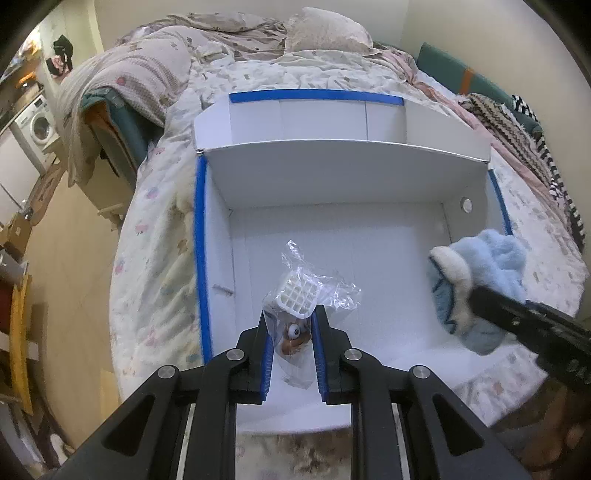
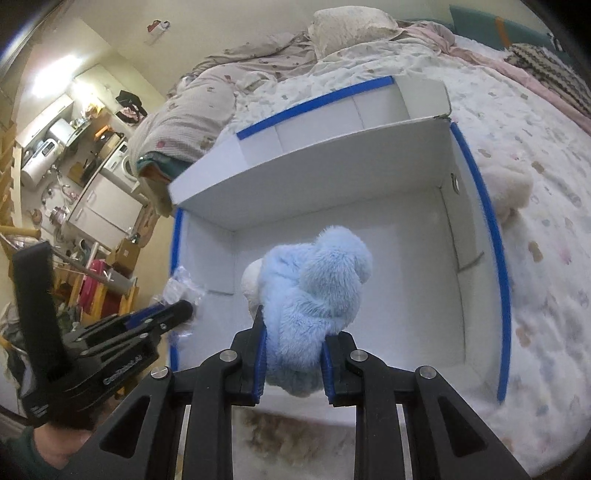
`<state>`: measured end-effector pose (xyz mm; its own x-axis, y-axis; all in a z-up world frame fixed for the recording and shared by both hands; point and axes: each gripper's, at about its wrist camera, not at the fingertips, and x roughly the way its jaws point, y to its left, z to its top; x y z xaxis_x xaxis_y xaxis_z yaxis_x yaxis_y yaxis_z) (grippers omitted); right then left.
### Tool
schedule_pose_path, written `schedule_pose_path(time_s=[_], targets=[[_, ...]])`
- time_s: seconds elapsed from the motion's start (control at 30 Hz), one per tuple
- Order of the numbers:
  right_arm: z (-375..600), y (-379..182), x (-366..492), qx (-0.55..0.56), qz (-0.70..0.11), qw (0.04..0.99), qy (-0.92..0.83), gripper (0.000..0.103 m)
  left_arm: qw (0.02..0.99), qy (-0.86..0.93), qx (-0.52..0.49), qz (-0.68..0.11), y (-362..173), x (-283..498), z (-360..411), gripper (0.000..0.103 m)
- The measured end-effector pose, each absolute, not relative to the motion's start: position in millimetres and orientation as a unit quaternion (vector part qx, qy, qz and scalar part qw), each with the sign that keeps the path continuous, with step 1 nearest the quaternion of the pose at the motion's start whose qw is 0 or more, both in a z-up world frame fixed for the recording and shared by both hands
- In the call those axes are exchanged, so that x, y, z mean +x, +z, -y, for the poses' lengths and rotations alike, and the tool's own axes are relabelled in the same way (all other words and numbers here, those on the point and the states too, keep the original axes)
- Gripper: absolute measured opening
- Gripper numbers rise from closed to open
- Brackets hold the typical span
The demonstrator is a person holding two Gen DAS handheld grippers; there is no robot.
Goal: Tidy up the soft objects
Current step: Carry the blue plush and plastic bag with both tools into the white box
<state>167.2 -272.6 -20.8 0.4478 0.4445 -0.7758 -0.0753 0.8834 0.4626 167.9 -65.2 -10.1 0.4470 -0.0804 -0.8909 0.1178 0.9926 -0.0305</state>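
Note:
An open white box with blue-taped edges (image 1: 332, 177) lies on the bed; it also shows in the right wrist view (image 2: 332, 184). My left gripper (image 1: 290, 321) is shut on a clear plastic bag (image 1: 306, 291) holding a small toy, over the box's near left part. My right gripper (image 2: 293, 332) is shut on a light blue plush toy (image 2: 314, 288) and holds it over the box. The plush (image 1: 480, 280) also shows in the left wrist view at the box's right side. The left gripper (image 2: 173, 312) shows at the left in the right wrist view.
The bed has a patterned white cover (image 1: 155, 236), rumpled quilts and a pillow (image 1: 328, 33) at the back. A cream plush (image 2: 509, 188) lies beside the box's right wall. A washing machine (image 1: 37, 129) and cluttered furniture stand off the bed to the left.

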Motion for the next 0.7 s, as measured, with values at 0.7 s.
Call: schedule_pose_path(time_s=[0.7], targets=[[271.3,-105.6,190.8,0.195,-0.556,0.797,0.129,0.027,0.832,-0.058,0.028,-0.550,-89.5,201.1,88.2,0.017]])
